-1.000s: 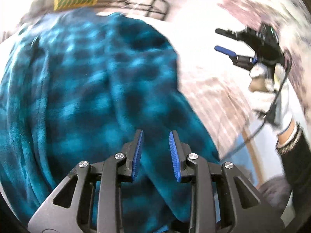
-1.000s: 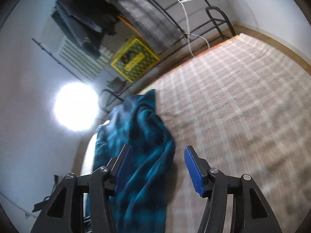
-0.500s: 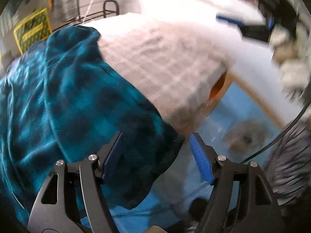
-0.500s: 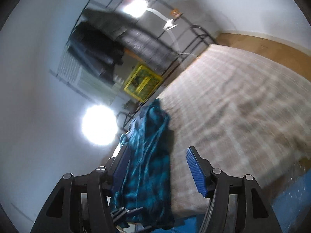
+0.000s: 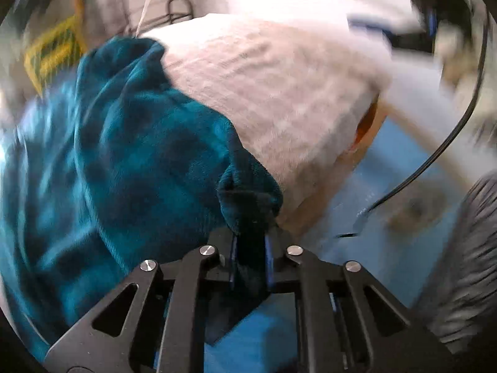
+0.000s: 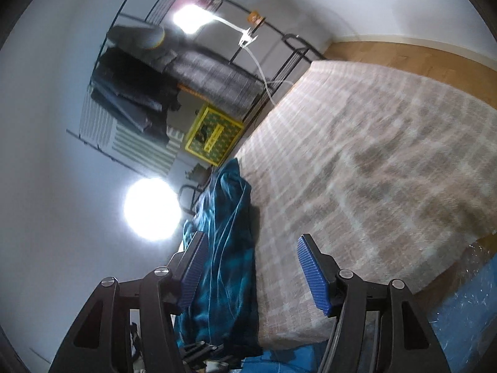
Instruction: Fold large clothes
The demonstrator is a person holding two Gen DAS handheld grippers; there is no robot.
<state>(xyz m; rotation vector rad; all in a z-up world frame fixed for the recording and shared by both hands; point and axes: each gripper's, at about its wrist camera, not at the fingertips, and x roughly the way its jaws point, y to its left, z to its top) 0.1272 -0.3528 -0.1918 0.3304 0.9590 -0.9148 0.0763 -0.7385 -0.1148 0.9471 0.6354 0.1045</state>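
One large garment (image 5: 130, 155), a plush teal fleece with a darker check pattern, lies heaped along one side of a bed (image 5: 279, 87). The bed is covered by one beige and white plaid blanket with a soft, napped surface.

Two handheld grippers appear, each with two black angular fingers tipped by ribbed blue pads. The left gripper (image 5: 250, 264) has just been closing and now pinches a bunched corner of the fleece between its pads, at the bed's near edge, above a blue floor mat (image 5: 388, 192).

The right gripper (image 6: 253, 275) stands released, its pads (image 6: 312, 275) well apart with nothing pressed between them. Through its camera the fleece (image 6: 226, 248) runs as a long rumpled strip along the bed's (image 6: 372, 171) left edge.

Beyond the bed stands one black metal rack (image 6: 186, 62) hung with dark clothes, and beside it one yellow and green box (image 6: 214, 135). Two bright round glares break the pale wall. A black cable (image 5: 450, 136) curves across the left view.
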